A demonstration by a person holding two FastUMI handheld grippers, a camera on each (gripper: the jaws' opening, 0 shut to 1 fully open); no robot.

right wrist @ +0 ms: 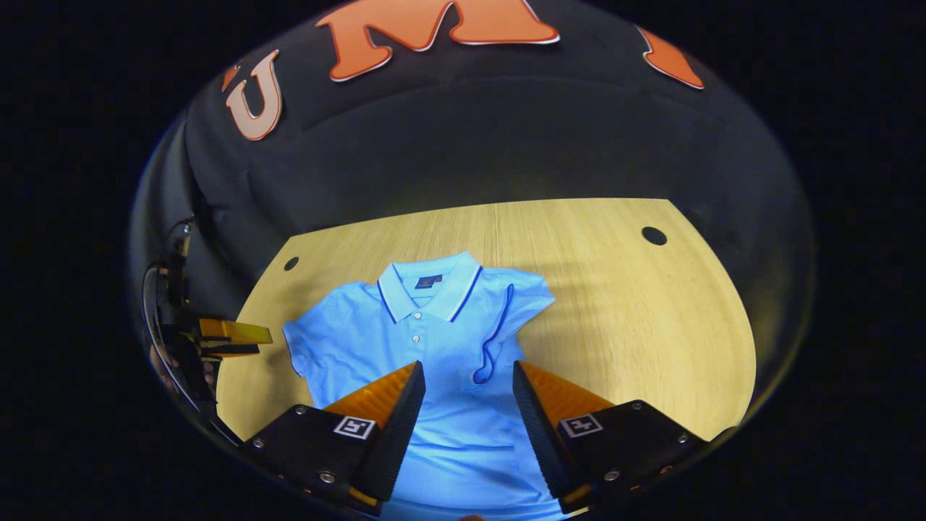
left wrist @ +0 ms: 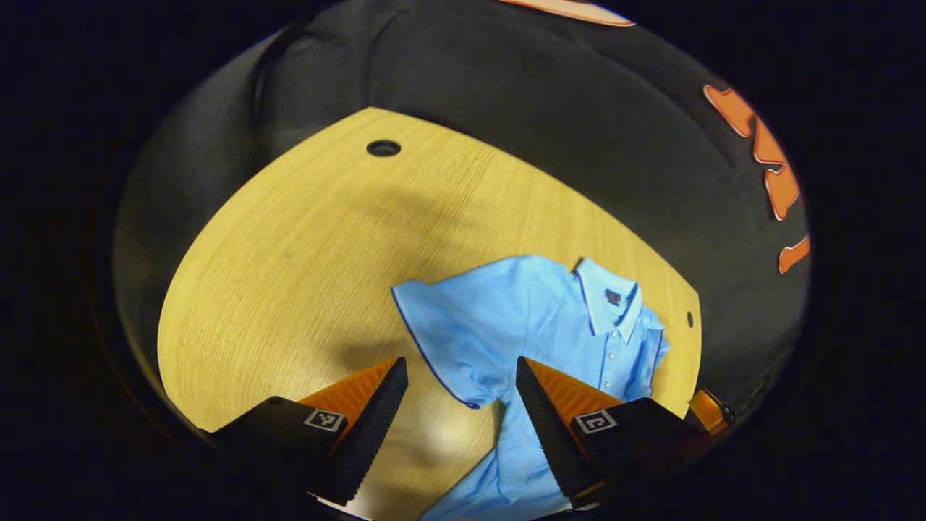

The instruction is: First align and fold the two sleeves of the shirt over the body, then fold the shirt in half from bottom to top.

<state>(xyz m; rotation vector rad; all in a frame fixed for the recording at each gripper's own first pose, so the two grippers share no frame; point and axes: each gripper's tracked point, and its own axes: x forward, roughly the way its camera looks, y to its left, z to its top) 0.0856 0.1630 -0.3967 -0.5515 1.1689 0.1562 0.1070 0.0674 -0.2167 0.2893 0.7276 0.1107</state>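
Both claws open above a blue polo shirt lying face up on the wooden table.

The left claw [left wrist: 461,376] hangs with its fingers spread and nothing between them, the flat sleeve [left wrist: 441,333] just ahead of its tips. The right claw [right wrist: 468,380] is likewise spread and empty over the shirt [right wrist: 434,347], whose chest lies between its fingers; the other sleeve [right wrist: 517,304] ahead looks already turned in over the body. The knit cloth looks soft, light and limp, so it should drape and wrinkle rather than hold shape; the firmer, dark-piped sleeve hem seems the best place to pinch. The table [right wrist: 636,318] is smooth, pale wood grain with small round holes, so cloth may slide.
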